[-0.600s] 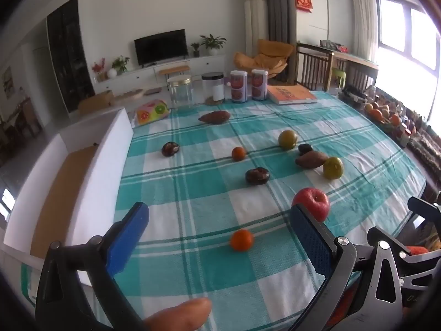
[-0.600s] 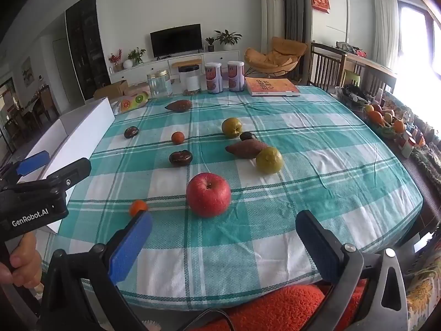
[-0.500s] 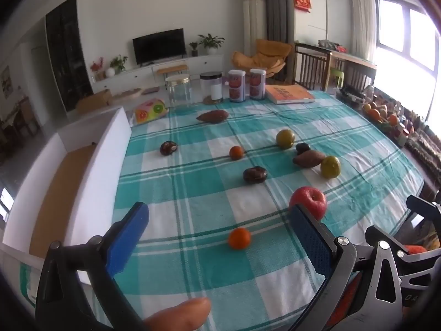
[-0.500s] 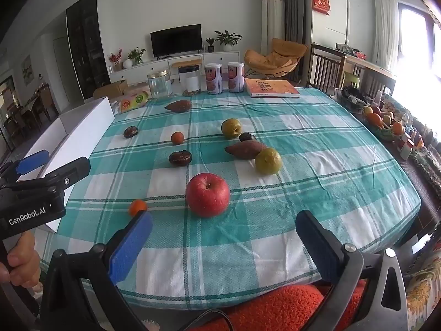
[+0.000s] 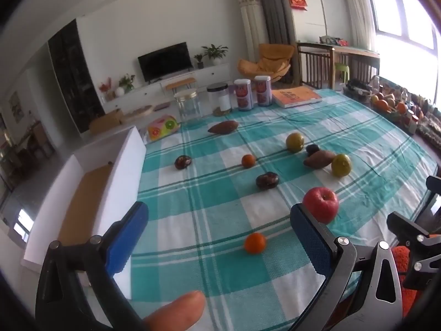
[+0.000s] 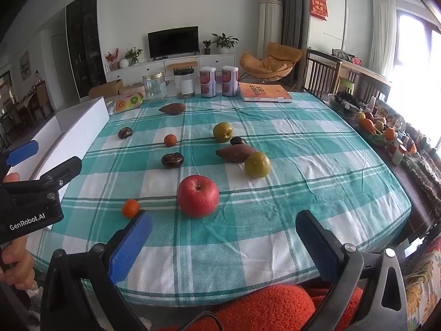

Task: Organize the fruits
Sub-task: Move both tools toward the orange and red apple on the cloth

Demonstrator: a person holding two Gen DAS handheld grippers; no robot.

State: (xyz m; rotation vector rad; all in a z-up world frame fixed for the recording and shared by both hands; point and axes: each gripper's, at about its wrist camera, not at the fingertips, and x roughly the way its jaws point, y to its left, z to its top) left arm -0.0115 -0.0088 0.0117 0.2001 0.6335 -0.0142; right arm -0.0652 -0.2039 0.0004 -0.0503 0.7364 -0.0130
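Teal checked cloth covers the surface [image 6: 317, 149], fruit scattered, nothing sorted yet; since the earlier frames barely anything changed, both views only drifted slightly, so no pick has started. Left gripper [image 5: 217, 237] wide open and empty, small orange [image 5: 255, 243] lying between its fingers' line of sight. Right gripper [image 6: 223, 242] also wide open, empty, red apple [image 6: 198, 195] just ahead. White box [image 5: 91, 187] at the left edge looks like the likely destination
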